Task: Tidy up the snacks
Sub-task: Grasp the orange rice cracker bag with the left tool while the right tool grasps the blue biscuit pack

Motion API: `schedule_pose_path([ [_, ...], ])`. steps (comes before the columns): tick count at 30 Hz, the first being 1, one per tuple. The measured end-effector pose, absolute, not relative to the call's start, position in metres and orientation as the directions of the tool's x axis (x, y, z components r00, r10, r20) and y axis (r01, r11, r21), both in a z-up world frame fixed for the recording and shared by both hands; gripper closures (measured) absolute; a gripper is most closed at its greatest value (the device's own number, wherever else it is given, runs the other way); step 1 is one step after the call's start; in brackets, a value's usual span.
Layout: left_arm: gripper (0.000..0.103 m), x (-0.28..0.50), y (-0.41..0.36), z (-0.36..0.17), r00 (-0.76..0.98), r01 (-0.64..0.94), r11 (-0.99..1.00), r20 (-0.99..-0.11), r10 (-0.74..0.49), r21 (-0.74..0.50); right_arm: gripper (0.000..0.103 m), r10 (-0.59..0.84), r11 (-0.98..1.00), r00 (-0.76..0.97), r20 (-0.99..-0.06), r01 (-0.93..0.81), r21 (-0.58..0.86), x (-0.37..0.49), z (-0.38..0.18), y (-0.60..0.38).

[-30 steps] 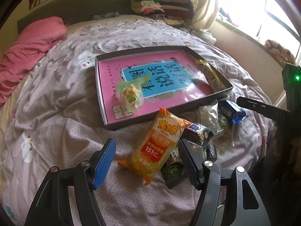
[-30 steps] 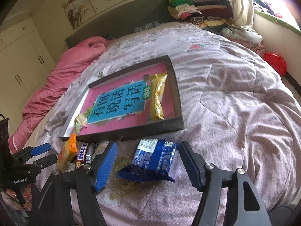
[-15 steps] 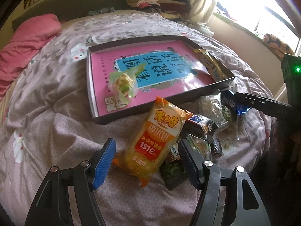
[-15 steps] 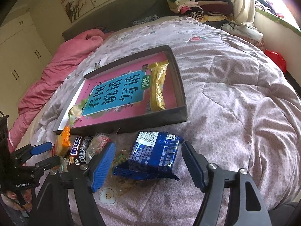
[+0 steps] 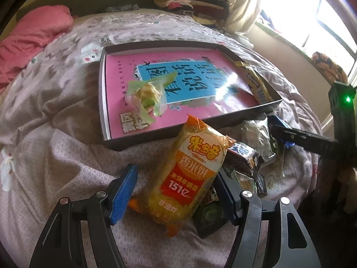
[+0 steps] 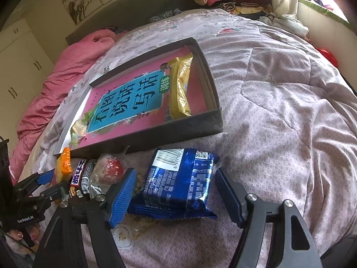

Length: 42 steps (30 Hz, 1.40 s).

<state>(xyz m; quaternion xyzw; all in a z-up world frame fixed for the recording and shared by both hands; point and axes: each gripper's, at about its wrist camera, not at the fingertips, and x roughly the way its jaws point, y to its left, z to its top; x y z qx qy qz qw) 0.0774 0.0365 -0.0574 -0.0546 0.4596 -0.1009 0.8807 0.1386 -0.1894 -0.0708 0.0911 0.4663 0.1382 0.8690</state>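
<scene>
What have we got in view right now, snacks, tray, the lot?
Tray: one, dark grey, on the bed, pink and blue book cover lining its floor.
Green-yellow wrapped snack: one, in the tray, left part.
Gold packet: one, in the tray, along its right wall.
Orange rice cracker bag: one, on the quilt before the tray, between the left claw's fingers.
Blue packet: one, on the quilt, between the right claw's fingers.
Dark chocolate bar: one, in the pile between them.
Clear bag with a red snack: one, beside the bar.
Quilt: one, pale pink, patterned.
Pink pillow: one, at the headboard.
Left claw: open.
Right claw: open.
</scene>
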Motion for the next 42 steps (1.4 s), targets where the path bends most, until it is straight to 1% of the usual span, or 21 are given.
schedule_pose_path([
  [1, 0.033, 0.078, 0.038, -0.058, 0.557, 0.124, 0.973, -0.798, -0.23, -0.195, 0.037, 0.324, 0.946, 0.526, -0.787, -0.159, 0.283, 0.138, -0.071, -0.189],
  [2, 0.033, 0.08, 0.039, -0.059, 0.558, 0.121, 0.972, -0.796, -0.233, -0.2, 0.04, 0.324, 0.946, 0.522, -0.789, -0.164, 0.28, 0.138, -0.072, -0.187],
  [3, 0.033, 0.081, 0.039, -0.059, 0.557, 0.118, 0.971, -0.796, -0.236, -0.206, 0.041, 0.322, 0.947, 0.52, -0.791, -0.165, 0.277, 0.138, -0.072, -0.187],
  [5, 0.033, 0.083, 0.041, -0.061, 0.554, 0.111, 0.969, -0.796, -0.244, -0.22, 0.046, 0.319, 0.948, 0.521, -0.792, -0.167, 0.271, 0.138, -0.072, -0.188],
  [6, 0.033, 0.084, 0.041, -0.062, 0.552, 0.11, 0.968, -0.796, -0.248, -0.226, 0.047, 0.323, 0.946, 0.518, -0.792, -0.168, 0.276, 0.138, -0.072, -0.189],
  [8, 0.038, 0.086, 0.041, -0.063, 0.551, 0.108, 0.966, -0.795, -0.255, -0.234, 0.05, 0.328, 0.945, 0.518, -0.79, -0.165, 0.283, 0.137, -0.071, -0.191],
  [9, 0.04, 0.086, 0.042, -0.064, 0.549, 0.109, 0.965, -0.795, -0.258, -0.238, 0.051, 0.331, 0.944, 0.52, -0.788, -0.166, 0.286, 0.137, -0.07, -0.192],
  [13, 0.053, 0.087, 0.043, -0.066, 0.545, 0.104, 0.962, -0.794, -0.269, -0.254, 0.051, 0.332, 0.943, 0.53, -0.78, -0.173, 0.284, 0.134, -0.066, -0.193],
  [19, 0.064, 0.088, 0.046, -0.067, 0.541, 0.098, 0.958, -0.794, -0.277, -0.268, 0.052, 0.334, 0.943, 0.558, -0.76, -0.18, 0.282, 0.13, -0.056, -0.195],
  [28, 0.067, 0.08, 0.051, -0.063, 0.541, 0.068, 0.957, -0.795, -0.274, -0.283, 0.052, 0.319, 0.948, 0.614, -0.722, -0.191, 0.256, 0.124, -0.041, -0.196],
  [34, 0.071, 0.073, 0.058, -0.054, 0.562, 0.044, 0.953, -0.781, -0.273, -0.301, 0.052, 0.334, 0.943, 0.639, -0.693, -0.223, 0.249, 0.12, -0.033, -0.192],
  [40, 0.072, 0.068, 0.058, -0.042, 0.586, 0.02, 0.949, -0.765, -0.267, -0.315, 0.052, 0.381, 0.924, 0.653, -0.655, -0.292, 0.247, 0.116, -0.024, -0.183],
  [42, 0.072, 0.067, 0.057, -0.039, 0.591, 0.018, 0.95, -0.763, -0.263, -0.313, 0.052, 0.383, 0.922, 0.665, -0.641, -0.321, 0.217, 0.112, -0.02, -0.177],
])
